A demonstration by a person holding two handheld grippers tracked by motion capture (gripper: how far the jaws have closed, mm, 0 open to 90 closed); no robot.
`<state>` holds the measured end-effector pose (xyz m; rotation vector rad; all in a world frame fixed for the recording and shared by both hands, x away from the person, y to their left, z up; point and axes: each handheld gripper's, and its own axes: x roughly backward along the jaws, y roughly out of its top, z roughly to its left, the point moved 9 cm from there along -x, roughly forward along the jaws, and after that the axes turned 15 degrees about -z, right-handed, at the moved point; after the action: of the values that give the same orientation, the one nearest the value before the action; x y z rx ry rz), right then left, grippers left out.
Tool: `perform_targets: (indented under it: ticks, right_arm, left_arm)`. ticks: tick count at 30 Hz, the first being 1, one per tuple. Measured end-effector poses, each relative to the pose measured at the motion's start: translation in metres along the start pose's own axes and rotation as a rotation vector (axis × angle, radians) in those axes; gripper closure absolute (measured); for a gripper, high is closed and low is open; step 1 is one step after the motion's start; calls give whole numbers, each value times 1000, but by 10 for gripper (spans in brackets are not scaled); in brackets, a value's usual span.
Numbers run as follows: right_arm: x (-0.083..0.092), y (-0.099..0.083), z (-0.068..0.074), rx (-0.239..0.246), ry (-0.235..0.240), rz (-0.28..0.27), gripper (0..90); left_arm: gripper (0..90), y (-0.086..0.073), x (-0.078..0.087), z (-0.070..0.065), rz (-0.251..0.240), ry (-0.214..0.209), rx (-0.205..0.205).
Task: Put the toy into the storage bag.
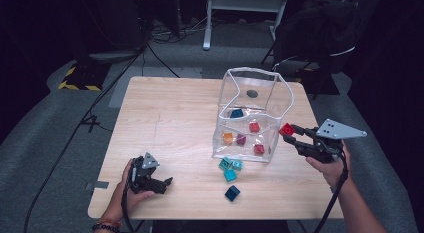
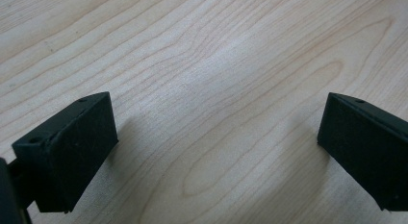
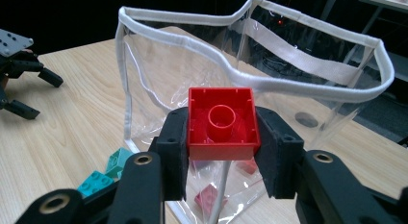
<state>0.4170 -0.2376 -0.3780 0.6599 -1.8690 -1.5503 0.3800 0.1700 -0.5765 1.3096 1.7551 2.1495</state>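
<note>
Right tongs (image 3: 221, 152) pinch red brick (image 3: 222, 123) beside clear bag (image 1: 282, 88) rim, not yet in. Five bricks inside; four blue ones (image 1: 230, 168) remain on tabletop (image 1: 170, 118). Left tongs (image 2: 216, 152) spread, idle. Roughly halfway, I judge

Partly hidden behind the red brick (image 3: 223, 123): red bricks inside the clear bag (image 3: 298, 65). Cut off at the frame's bottom: teal bricks (image 3: 103, 178) beside the bag.

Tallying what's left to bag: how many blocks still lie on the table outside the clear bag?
4: three teal blocks clustered at the bag's front left corner, and one dark blue block nearer the person. Others may hide behind the bag.
</note>
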Motion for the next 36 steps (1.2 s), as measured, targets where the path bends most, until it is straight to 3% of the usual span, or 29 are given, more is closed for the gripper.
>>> perform_targets:
  ticks: [14, 21, 36]
  right_arm:
    - [-7, 31, -5, 38, -10, -28, 591]
    - [-18, 40, -10, 40, -17, -42, 592]
    - [-57, 52, -19, 39, -38, -7, 591]
  left_arm:
    - [5, 0, 0, 0, 0, 0, 0]
    - [5, 0, 0, 0, 0, 0, 1]
    - [5, 0, 0, 0, 0, 0, 0]
